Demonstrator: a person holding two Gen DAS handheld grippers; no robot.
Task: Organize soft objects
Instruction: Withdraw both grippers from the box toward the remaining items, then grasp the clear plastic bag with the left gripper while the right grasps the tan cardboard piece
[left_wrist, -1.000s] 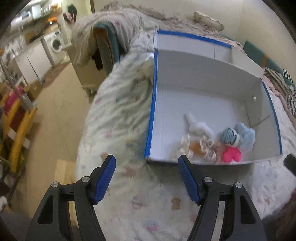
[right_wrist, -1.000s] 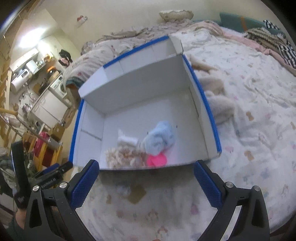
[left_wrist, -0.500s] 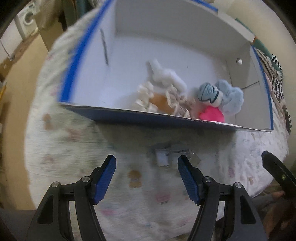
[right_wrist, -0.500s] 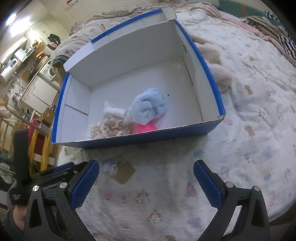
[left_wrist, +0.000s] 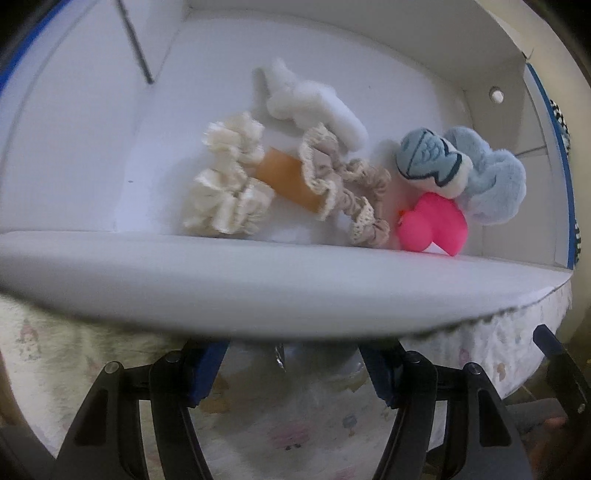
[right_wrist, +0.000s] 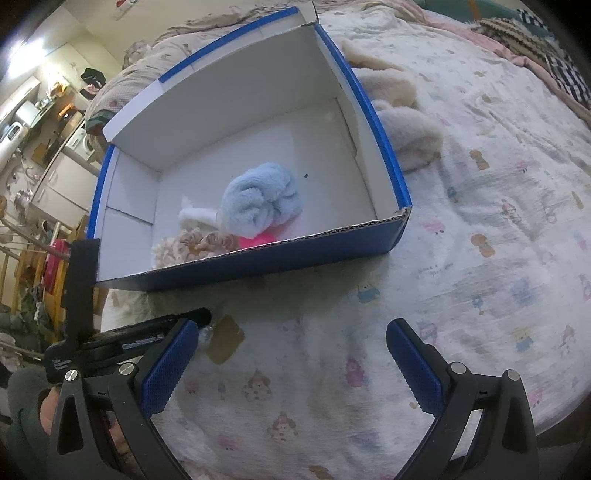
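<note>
A white cardboard box with blue edges (right_wrist: 373, 122) sits on the bed. In it lie a light blue plush (right_wrist: 258, 201), a pink soft toy (left_wrist: 432, 225), cream scrunchies (left_wrist: 229, 192) and a white fluffy piece (left_wrist: 314, 99). My left gripper (left_wrist: 291, 365) is open, low at the box's near wall (left_wrist: 258, 280), around a small clear packet with a tan card (right_wrist: 225, 338) on the quilt. It also shows in the right wrist view (right_wrist: 140, 339). My right gripper (right_wrist: 291, 365) is open and empty above the quilt, in front of the box.
A cream fleece (right_wrist: 402, 125) lies on the quilt right of the box. Folded blankets (right_wrist: 546, 51) lie at the far right. The bed's edge drops off at left, with kitchen units (right_wrist: 55, 173) and a yellow chair (right_wrist: 33, 273) beyond.
My left gripper has moved forward and down to the box's near wall, over the small packet. My right gripper has come slightly closer to the box. Both stay open.
</note>
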